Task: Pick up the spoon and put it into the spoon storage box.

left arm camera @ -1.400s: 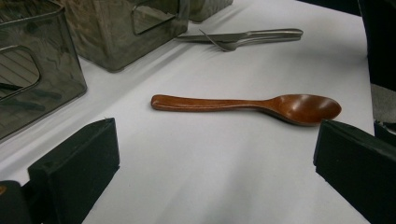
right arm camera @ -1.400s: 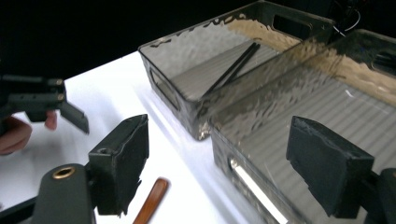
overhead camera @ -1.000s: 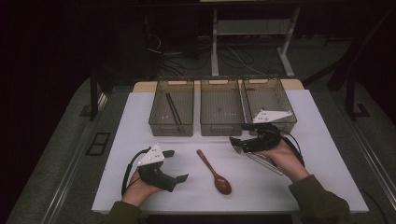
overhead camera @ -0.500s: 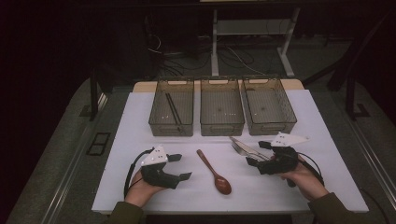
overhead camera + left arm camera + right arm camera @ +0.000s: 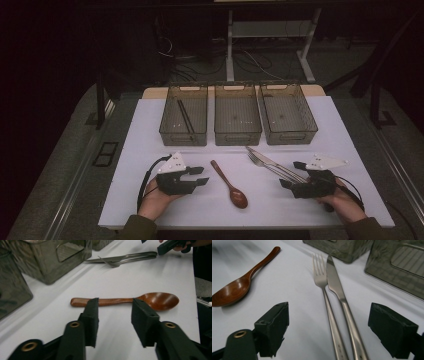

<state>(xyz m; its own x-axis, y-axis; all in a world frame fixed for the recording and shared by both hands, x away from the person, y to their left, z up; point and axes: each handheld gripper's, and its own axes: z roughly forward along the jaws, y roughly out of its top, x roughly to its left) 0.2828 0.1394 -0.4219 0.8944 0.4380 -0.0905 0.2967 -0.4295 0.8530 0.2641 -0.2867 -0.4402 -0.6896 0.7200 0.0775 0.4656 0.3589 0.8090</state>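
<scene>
Right gripper [image 5: 328, 332] is hovering with jaws spread wide astride the fork [image 5: 325, 300] and knife [image 5: 342, 300] handles, whose long axes are running straight ahead between them (left gripper [image 5: 113, 322], also spread, is facing the spoon [image 5: 125, 301], lying crosswise left of the fork).

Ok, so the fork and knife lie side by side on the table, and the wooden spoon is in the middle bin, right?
Not quite. The wooden spoon lies on the table, in front of the middle bin, not in it; the high view shows this. The fork and knife do lie side by side on the table.
</scene>
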